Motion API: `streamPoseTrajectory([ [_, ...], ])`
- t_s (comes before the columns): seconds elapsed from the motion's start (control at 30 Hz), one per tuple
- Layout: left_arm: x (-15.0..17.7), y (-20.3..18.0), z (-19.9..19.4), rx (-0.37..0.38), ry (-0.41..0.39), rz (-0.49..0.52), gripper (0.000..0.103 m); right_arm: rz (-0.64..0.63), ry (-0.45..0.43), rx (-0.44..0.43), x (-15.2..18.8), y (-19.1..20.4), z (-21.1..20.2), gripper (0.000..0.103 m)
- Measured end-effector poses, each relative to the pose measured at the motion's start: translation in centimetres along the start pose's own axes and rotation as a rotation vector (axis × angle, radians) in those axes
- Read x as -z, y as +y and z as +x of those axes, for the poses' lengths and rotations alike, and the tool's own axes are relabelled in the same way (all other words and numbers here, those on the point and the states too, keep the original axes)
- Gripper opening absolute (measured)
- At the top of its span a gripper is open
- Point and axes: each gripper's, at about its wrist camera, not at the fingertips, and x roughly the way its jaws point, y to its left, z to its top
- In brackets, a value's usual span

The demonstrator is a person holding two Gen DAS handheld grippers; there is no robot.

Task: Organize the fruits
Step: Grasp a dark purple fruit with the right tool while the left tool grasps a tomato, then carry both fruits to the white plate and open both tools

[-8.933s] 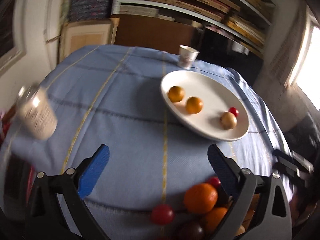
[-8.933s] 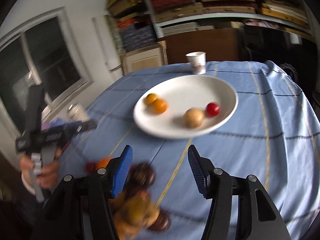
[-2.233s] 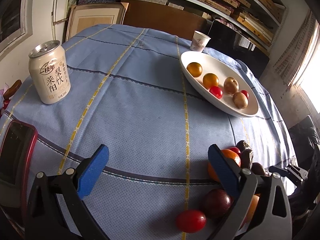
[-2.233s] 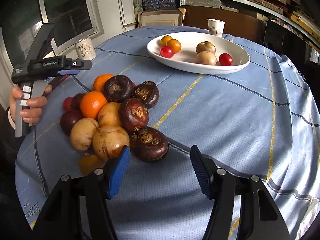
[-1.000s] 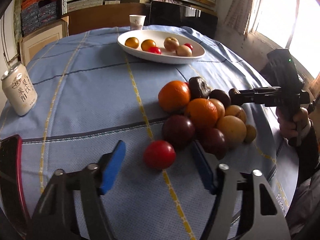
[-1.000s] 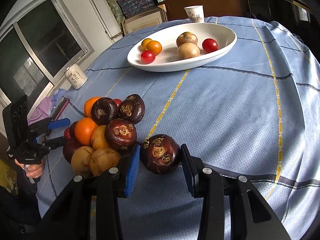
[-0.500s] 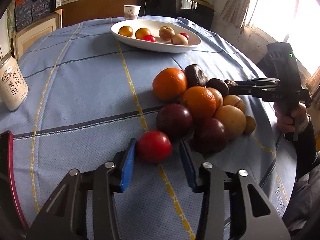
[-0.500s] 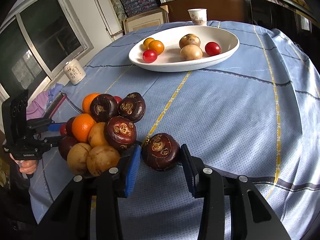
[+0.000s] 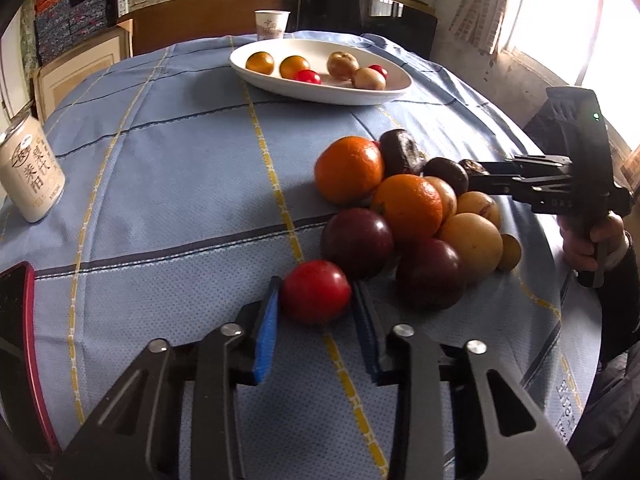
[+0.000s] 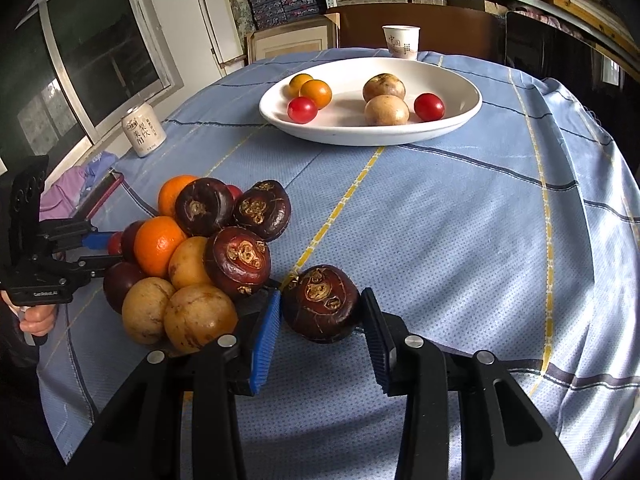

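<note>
Two tongs grip fruit on the blue-clothed worktop (image 10: 460, 220). Left tongs (image 9: 315, 312) clamp a small red tomato (image 9: 315, 297). Right tongs (image 10: 320, 320) clamp a dark brown water chestnut (image 10: 322, 303).

The counter wears a pale blue cloth (image 9: 180, 168) crossed by yellow and dark navy lines. At twelve o'clock a plain white plate (image 10: 460, 120) carries two orange fruits, two tan-brown ones and two glossy red tomatoes. The near pile (image 10: 192, 248) mixes bright orange, golden tan and deep maroon skins with tan scarring. Both black claws have blue pads (image 9: 266, 332). The cream can (image 9: 30, 176) bears dark characters; the phone (image 9: 16, 344) has a red rim.
</note>
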Motion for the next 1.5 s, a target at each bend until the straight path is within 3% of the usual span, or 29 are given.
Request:
streamPoseTrajectory([
  [0.37, -0.6, 1.6, -0.8, 0.032, -0.013, -0.098, 0.032, 0.040, -0.020, -0.041, -0.1, -0.6, -0.5, 0.041],
  [0.5, -3.5, 2.4, -2.0, 0.032, -0.060, -0.120, 0.032, 0.064, -0.078, -0.069, -1.2, -0.8, -1.7, 0.041],
  [0.67, -10.3, 2.0, -2.6, 0.035, -0.153, -0.108, 0.032, 0.040, -0.179, -0.004, -5.4, -0.4, -2.7, 0.041],
  [0.8, -15.6, 1.4, 0.0, 0.069, -0.171, -0.131, 0.032, 0.054, -0.247, 0.068, -9.2, -0.8, -1.2, 0.041],
  [0.9, -18.9, 0.8, 3.0, 0.093, -0.137, -0.138, 0.032, 0.065, -0.242, 0.086, -10.8, -1.0, 1.3, 0.041],
  [1.0, -21.6, 0.3, 6.2, 0.062, -0.099, -0.116, 0.032, 0.065, -0.216, 0.087, -11.8, -1.1, 3.2, 0.041],
  [1.27, -24.3, -0.4, 11.9, -0.007, -0.024, -0.092, 0.033, 0.068, -0.172, 0.090, -12.4, -1.4, 5.7, 0.041],
  [1.3, -24.4, -0.5, 11.9, -0.013, -0.035, -0.089, 0.035, 0.067, -0.171, 0.092, -12.3, -1.3, 5.7, 0.042],
  [1.37, -24.5, -0.5, 11.7, -0.022, -0.048, -0.089, 0.062, 0.069, -0.175, 0.094, -12.2, -1.2, 5.7, 0.044],
  [1.4, -24.5, -0.6, 11.5, -0.028, -0.059, -0.092, 0.068, 0.069, -0.176, 0.091, -12.1, -1.2, 5.7, 0.050],
  [1.43, -24.4, -0.7, 11.0, -0.038, -0.078, -0.095, 0.074, 0.069, -0.178, 0.090, -12.1, -1.2, 5.5, 0.051],
  [1.5, -24.2, -0.7, 10.1, -0.046, -0.094, -0.092, 0.076, 0.061, -0.188, 0.101, -12.1, -1.0, 5.1, 0.051],
])
